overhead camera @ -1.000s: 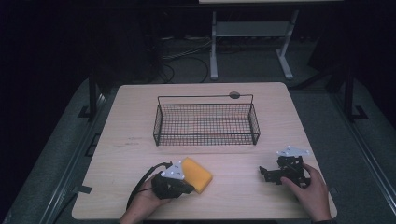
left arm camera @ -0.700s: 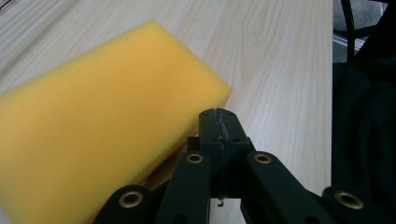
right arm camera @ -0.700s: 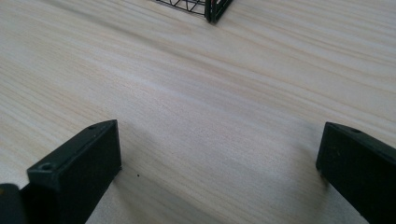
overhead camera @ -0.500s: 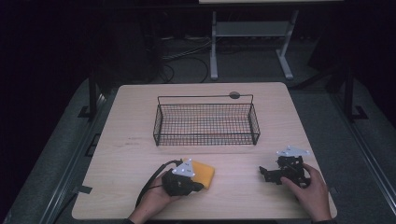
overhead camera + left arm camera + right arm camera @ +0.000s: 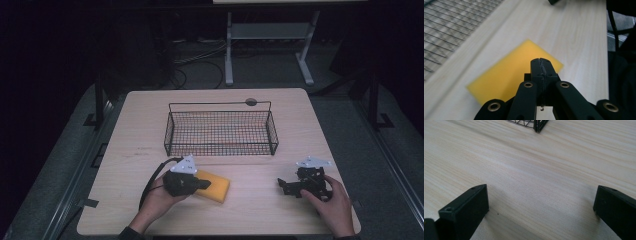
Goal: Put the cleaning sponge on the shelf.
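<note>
A flat yellow sponge (image 5: 218, 189) lies on the wooden table (image 5: 145, 130) near its front edge. My left gripper (image 5: 206, 184) is over the sponge's left part, pointing right. In the left gripper view its jaws (image 5: 541, 62) are pressed together with nothing between them, just above the sponge (image 5: 506, 75). A black wire basket (image 5: 220, 131) stands mid-table beyond it, and nothing lies inside. My right gripper (image 5: 284, 188) rests at the front right, held by a hand, pointing left. Its jaws (image 5: 541, 195) stand wide open over bare wood.
A small dark round disc (image 5: 251, 102) sits on the table behind the basket. The basket's mesh (image 5: 446, 27) shows at the left of the left gripper view, and its corner (image 5: 537, 124) at the top of the right gripper view. A white stand (image 5: 265, 45) is on the floor beyond.
My left gripper has moved from beside the sponge's left end to over the sponge, turning to point right. The right gripper has stayed where it was.
</note>
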A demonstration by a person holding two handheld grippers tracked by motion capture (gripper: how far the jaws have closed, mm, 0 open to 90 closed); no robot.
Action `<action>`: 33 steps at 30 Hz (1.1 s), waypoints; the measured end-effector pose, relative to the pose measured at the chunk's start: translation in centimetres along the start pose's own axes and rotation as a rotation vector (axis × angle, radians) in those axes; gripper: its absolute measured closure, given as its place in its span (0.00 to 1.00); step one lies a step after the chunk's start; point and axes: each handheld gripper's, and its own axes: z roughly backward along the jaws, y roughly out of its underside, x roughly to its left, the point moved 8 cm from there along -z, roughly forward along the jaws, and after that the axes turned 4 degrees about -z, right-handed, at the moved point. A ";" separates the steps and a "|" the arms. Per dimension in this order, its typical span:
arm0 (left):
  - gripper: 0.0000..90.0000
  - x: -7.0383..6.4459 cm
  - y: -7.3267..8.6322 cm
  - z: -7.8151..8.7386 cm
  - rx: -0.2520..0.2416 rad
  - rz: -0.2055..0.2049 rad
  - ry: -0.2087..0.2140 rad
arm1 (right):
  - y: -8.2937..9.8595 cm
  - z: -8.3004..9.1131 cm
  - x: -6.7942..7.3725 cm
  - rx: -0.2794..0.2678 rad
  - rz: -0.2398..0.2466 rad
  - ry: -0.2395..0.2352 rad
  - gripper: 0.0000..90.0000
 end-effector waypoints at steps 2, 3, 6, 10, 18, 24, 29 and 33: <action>1.00 1.1 -0.3 0.2 -0.012 0.007 -0.014 | 0.0 0.0 0.0 0.000 0.000 0.000 0.00; 1.00 1.5 -0.4 0.2 -0.014 0.010 -0.017 | 0.0 0.0 0.0 0.000 0.001 0.000 0.00; 1.00 2.8 -0.6 -0.1 -0.012 0.021 -0.033 | 0.0 0.0 0.0 0.000 0.000 0.000 0.00; 1.00 3.9 -0.6 -0.5 -0.007 0.024 -0.054 | 0.0 0.0 0.0 0.000 0.001 0.000 0.00; 1.00 6.4 0.0 -1.8 0.026 0.041 -0.103 | 0.0 0.0 0.0 0.000 0.000 0.000 0.00; 1.00 6.7 0.6 -2.2 0.048 0.055 -0.101 | 0.0 0.0 0.0 0.000 0.000 0.000 0.00; 1.00 6.9 1.1 -2.3 0.060 0.066 -0.099 | 0.0 0.0 0.0 -0.001 0.000 0.000 0.00; 1.00 7.0 1.4 -2.1 0.062 0.072 -0.102 | 0.0 0.0 0.0 0.000 0.001 0.000 0.00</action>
